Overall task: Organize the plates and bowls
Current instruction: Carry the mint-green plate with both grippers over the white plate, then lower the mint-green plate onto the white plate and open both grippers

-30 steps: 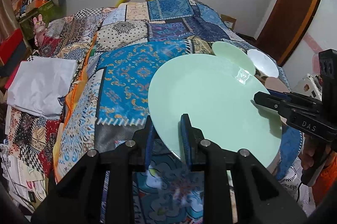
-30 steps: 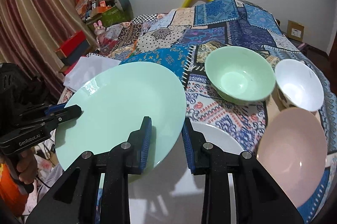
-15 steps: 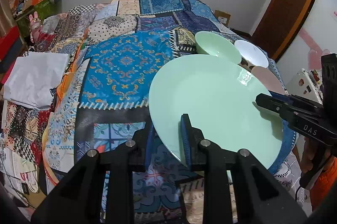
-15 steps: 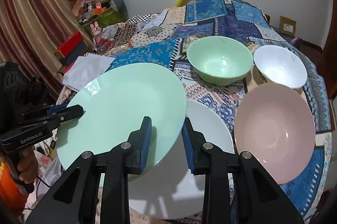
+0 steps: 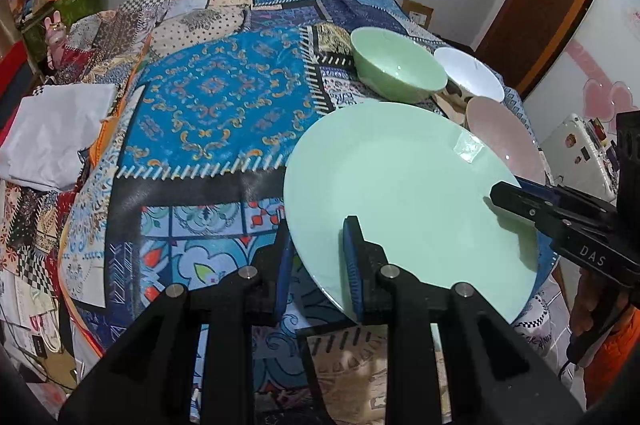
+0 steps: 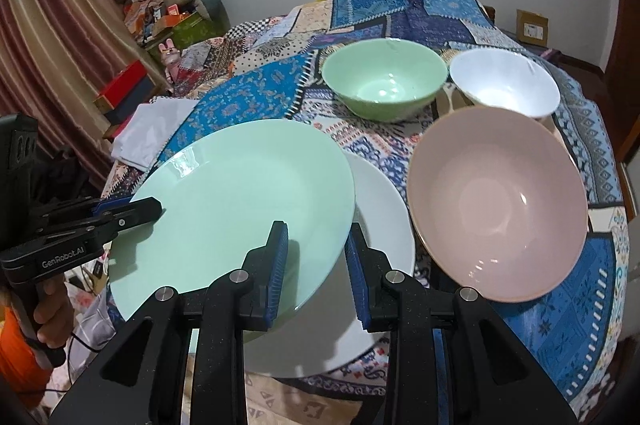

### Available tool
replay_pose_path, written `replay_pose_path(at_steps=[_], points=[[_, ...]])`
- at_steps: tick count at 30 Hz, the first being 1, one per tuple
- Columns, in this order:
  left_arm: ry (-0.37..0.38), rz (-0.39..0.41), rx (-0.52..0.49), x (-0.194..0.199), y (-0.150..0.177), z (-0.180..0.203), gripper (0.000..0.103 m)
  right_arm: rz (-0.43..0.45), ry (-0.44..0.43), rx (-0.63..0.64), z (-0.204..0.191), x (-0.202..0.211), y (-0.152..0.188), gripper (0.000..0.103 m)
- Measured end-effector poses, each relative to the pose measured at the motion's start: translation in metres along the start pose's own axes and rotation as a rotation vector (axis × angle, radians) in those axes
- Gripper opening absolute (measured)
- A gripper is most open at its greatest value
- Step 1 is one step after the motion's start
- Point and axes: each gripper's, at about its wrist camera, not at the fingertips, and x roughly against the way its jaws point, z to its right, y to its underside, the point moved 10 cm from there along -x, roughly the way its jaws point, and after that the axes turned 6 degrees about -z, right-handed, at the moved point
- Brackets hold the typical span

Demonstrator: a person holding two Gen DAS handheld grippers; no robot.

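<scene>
A large pale green plate (image 5: 400, 193) (image 6: 240, 209) hangs above the patchwork-covered table, gripped at opposite rims. My left gripper (image 5: 316, 265) is shut on its near-left rim, and my right gripper (image 6: 316, 261) is shut on its right rim. Each gripper also shows in the other's view: the right gripper (image 5: 520, 201) and the left gripper (image 6: 132, 213). Partly under the green plate lies a white plate (image 6: 380, 225). A pink bowl (image 6: 496, 201) (image 5: 504, 133), a green bowl (image 6: 384, 85) (image 5: 396, 69) and a white bowl (image 6: 504, 85) (image 5: 468, 77) stand beyond.
A folded white cloth (image 5: 56, 137) (image 6: 148, 129) lies at the table's left edge. Boxes and toys (image 6: 168, 13) crowd a corner beside a curtain. A wooden door (image 5: 552, 5) stands at the right. A person's hand (image 6: 48, 317) holds the left gripper's handle.
Both grippers have carried the green plate toward the bowls and slightly down. It now overlaps the white plate, and the bowls look nearer in both views.
</scene>
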Motion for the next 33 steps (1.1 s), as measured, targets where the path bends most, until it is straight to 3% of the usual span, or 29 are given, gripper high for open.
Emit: replay_pose_path(at_steps=[15, 19, 27, 30, 33], points=[[-0.005, -0.074, -0.026, -0.036, 0.010, 0.015, 0.024, -0.056, 0.003, -0.056, 0.026, -0.016, 0.023, 0.027], [-0.047, -0.062, -0.053, -0.038, 0.009, 0.016, 0.024, -0.063, -0.005, -0.064, 0.028, -0.020, 0.026, 0.027], [-0.061, -0.063, -0.047, -0.043, 0.009, 0.010, 0.025, -0.062, -0.001, -0.041, 0.023, -0.022, 0.027, 0.027], [-0.038, -0.116, -0.017, -0.055, 0.016, 0.008, 0.025, -0.061, 0.016, -0.031, 0.024, -0.021, 0.027, 0.027], [-0.035, -0.111, -0.022, -0.055, 0.016, 0.008, 0.025, -0.062, 0.011, -0.033, 0.025, -0.021, 0.025, 0.027]])
